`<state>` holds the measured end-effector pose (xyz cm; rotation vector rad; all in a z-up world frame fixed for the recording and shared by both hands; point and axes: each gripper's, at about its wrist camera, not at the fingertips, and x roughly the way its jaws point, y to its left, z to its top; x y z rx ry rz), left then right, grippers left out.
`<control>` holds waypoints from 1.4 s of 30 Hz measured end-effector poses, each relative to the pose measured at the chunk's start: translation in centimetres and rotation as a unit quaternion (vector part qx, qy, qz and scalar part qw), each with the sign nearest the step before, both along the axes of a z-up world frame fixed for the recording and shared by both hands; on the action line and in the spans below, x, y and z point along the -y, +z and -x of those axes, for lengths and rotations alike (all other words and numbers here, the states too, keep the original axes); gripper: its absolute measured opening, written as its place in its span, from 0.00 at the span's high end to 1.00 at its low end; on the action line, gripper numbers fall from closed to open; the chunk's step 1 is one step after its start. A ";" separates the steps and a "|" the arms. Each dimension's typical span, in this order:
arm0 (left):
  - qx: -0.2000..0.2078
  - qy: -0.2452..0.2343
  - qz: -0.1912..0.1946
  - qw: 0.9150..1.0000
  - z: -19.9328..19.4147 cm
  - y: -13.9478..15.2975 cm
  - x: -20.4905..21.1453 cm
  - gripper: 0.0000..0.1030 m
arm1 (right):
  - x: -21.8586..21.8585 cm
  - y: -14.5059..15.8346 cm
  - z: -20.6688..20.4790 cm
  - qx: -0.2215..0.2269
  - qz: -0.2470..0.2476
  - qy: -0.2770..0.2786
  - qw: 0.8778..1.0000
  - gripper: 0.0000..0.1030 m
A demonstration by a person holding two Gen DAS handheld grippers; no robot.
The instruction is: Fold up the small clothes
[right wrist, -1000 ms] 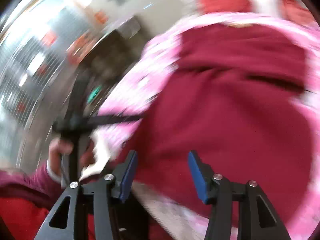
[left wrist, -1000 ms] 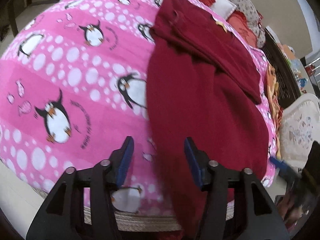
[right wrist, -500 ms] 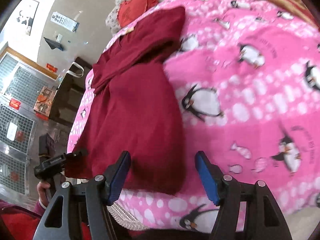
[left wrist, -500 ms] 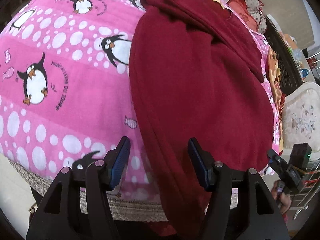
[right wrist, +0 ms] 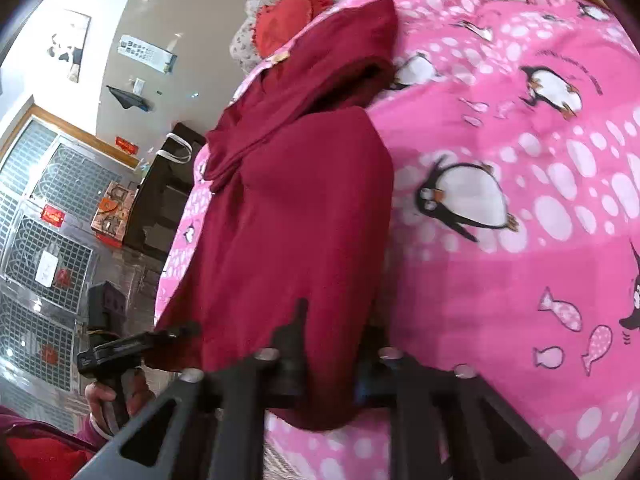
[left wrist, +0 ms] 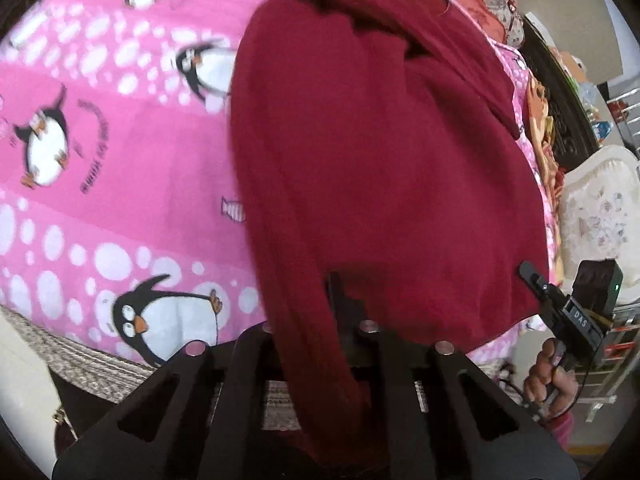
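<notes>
Maroon garment (left wrist: 380, 152) near hem pinched by left gripper (left wrist: 316, 320), right gripper (right wrist: 328, 344); pink blanket (right wrist: 520, 184) beside.

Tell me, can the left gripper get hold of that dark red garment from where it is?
Probably yes. The left gripper already sits at the near hem of the dark red garment, and its fingers look closed on a fold of the cloth. Nothing lies between them on the pink penguin blanket.

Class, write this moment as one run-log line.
left claw: shut on hem | right claw: shut on hem | red garment: flat on penguin blanket | fold: not yet
</notes>
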<state>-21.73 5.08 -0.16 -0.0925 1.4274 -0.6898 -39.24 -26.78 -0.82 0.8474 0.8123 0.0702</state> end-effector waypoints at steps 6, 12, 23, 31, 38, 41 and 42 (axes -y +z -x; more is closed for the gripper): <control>0.032 -0.025 0.041 0.998 -0.6 3.9 -2.4 0.97 | -1.6 5.1 1.7 0.057 -0.001 0.019 0.998 0.89; 0.059 -0.032 0.041 0.997 -0.4 5.7 -5.3 0.97 | -4.9 7.0 3.3 0.053 0.000 0.064 0.997 0.89; 0.013 -0.009 0.014 1.000 -1.4 1.1 -6.6 0.97 | -4.8 0.4 1.5 -0.062 -0.037 0.076 0.994 0.57; -0.008 0.008 0.013 1.000 -1.6 0.1 -4.6 0.96 | -5.1 0.0 2.1 -0.036 -0.039 0.076 0.996 0.74; 0.034 -0.018 0.068 0.997 -1.1 4.0 -4.1 0.97 | -5.0 2.0 2.9 0.012 -0.080 0.060 0.995 0.89; 0.062 -0.014 0.128 0.990 -1.5 7.9 -5.0 0.97 | -5.5 4.8 2.7 0.052 -0.085 0.073 0.992 0.89; 0.079 -0.014 0.149 0.986 -1.6 9.7 -5.4 0.97 | -5.7 5.9 2.6 0.067 -0.087 0.078 0.991 0.90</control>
